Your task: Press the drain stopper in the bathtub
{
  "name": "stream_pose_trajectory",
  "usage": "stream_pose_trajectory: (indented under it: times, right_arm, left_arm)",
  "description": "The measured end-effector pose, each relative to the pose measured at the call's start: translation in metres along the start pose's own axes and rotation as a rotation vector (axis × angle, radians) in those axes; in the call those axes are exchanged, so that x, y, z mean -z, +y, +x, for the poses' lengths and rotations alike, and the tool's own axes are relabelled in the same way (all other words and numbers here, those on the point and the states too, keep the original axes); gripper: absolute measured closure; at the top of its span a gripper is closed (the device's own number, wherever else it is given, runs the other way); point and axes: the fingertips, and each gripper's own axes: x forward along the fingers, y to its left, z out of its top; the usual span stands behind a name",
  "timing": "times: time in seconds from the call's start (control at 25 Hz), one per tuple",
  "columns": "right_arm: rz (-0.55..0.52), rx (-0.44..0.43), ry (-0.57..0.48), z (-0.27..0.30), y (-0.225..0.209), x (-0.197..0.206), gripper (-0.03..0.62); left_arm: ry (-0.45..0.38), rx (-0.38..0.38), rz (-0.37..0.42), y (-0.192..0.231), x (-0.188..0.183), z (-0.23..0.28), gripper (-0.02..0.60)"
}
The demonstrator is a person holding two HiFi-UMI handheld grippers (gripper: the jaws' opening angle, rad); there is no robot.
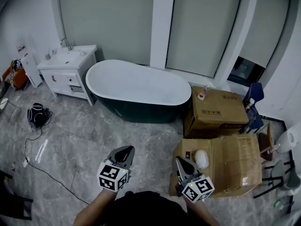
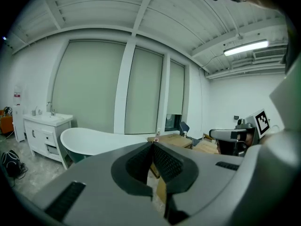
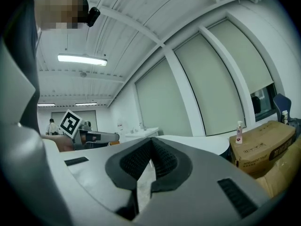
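Left gripper [image 1: 126, 150]: jaws together, tips meeting, nothing held between them. Right gripper [image 1: 180, 160]: jaws likewise closed tip to tip, and empty. Both are held low in front of the person, side by side above the grey tiled floor [image 1: 94, 135], pointing toward the window wall.

Bathtub [image 1: 136, 86]: white inside, dark outside, standing on the floor by the window wall, well apart from both grippers. The inside of the tub is in plain sight from the head view, but the drain stopper is too small to make out there.

Left of the tub, just beside its end, stands a white vanity cabinet [image 1: 66, 76] with a tap [image 1: 66, 44] on top. At the tub's right end sits a cardboard box [image 1: 221, 109], and a small spray bottle [image 1: 203, 93] stands upright on it. A second, larger cardboard box [image 1: 235, 166] sits nearer, just beside the right gripper, with a white rounded object [image 1: 201, 158] resting on its top. A dark bag [image 1: 37, 114] lies on the floor near the cabinet. A blue chair [image 1: 253, 95] stands beyond the boxes.
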Motion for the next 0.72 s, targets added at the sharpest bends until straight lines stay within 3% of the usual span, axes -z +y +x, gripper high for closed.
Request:
stream_pose_trajectory:
  times: [0.4, 0.72]
  right_arm:
    - [0.028, 0.0, 0.002, -0.02, -0.036, 0.003, 0.582]
    - [0.073, 0.029, 0.042, 0.0, -0.061, 0.014, 0.58]
  left_arm:
    - [0.015, 0.006, 0.007, -0.033, 0.005, 0.022, 0.565]
    - [0.055, 0.03, -0.018, -0.017, 0.015, 0.055, 0.565]
